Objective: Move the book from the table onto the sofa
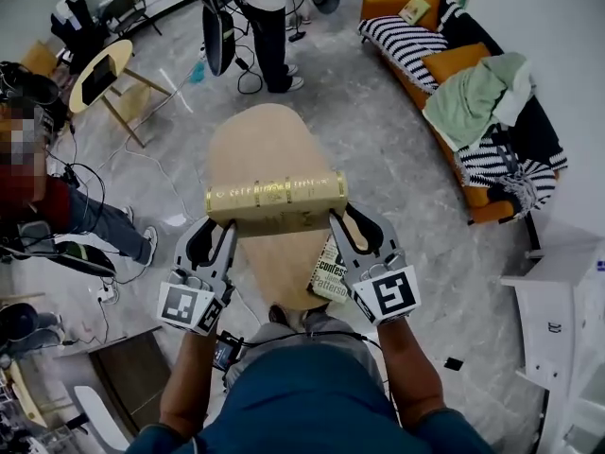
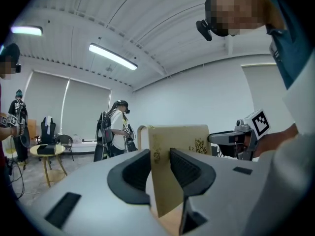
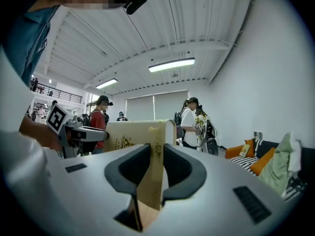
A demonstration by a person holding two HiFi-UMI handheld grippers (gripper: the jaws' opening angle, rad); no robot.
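A thick tan book with gold print on its spine hangs in the air above the oval wooden table, spine up and level. My left gripper is shut on its left end, and the book's edge stands between the black pads. My right gripper is shut on its right end, with the book's edge pinched in its jaws. The orange sofa stands at the upper right, with striped cushions and a green cloth on it.
A second book with a printed cover lies on the table's near end. People stand at the far end and at the left, by a small round table. Cables run across the floor. A white cabinet stands at the right.
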